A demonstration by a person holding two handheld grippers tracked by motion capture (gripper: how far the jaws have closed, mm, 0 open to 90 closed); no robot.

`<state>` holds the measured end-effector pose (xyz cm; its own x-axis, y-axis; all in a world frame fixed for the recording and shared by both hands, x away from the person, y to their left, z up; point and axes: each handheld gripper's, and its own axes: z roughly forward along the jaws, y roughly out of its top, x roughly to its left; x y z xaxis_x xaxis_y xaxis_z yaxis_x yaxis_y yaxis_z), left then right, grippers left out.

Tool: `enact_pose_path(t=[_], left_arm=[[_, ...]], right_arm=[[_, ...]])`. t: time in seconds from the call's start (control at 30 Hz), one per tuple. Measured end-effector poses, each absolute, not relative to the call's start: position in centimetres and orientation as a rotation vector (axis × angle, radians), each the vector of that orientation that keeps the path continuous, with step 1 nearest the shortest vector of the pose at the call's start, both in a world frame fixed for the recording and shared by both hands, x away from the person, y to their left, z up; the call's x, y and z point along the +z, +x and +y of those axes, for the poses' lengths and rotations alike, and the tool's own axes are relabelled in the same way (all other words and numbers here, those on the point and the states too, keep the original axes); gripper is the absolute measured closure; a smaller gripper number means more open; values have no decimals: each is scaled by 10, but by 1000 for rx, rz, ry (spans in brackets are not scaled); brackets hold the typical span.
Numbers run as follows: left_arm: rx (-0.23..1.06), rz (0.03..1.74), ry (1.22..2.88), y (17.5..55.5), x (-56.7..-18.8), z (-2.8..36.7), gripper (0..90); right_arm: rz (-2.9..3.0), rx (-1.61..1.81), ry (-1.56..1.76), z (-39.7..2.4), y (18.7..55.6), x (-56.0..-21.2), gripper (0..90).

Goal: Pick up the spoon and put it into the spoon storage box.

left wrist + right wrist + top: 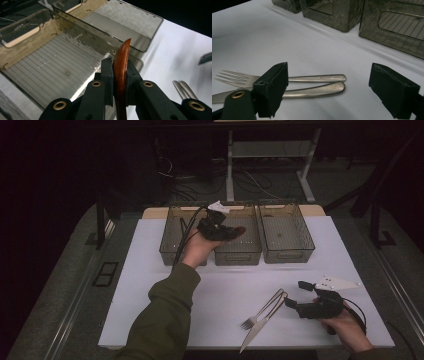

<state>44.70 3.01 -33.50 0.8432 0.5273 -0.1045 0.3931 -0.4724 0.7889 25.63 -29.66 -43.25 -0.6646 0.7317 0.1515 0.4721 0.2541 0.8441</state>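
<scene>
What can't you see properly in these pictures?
- Reddish-brown wooden utensil: left gripper view, its lower end is cut off by the bottom edge and hidden between the left claw; what kind it is cannot be told.
- Silver metal knife: right gripper view, its blade is hidden behind the open right claw.
- Leftmost smoky clear plastic bin: high view, contents too dark.

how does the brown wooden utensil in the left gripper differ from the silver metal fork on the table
The brown wooden utensil is clamped between the shut left gripper and held in the air over the smoky plastic bins; the silver metal fork lies flat on the white table, ungripped, before the open right gripper. Wood looks matte reddish; the fork shines. Both are slender.
</scene>
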Motion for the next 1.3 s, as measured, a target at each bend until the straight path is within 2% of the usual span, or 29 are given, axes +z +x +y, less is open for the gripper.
enact_pose_path(t=[0.7, 1.3], left_arm=[[202, 755, 2065, 497, -348, -1, 804], [200, 794, 2035, 519, -367, -25, 802]], right_arm=[[2262, 1377, 1098, -295, 257, -432, 151], [2262, 1389, 1097, -297, 257, -432, 151]])
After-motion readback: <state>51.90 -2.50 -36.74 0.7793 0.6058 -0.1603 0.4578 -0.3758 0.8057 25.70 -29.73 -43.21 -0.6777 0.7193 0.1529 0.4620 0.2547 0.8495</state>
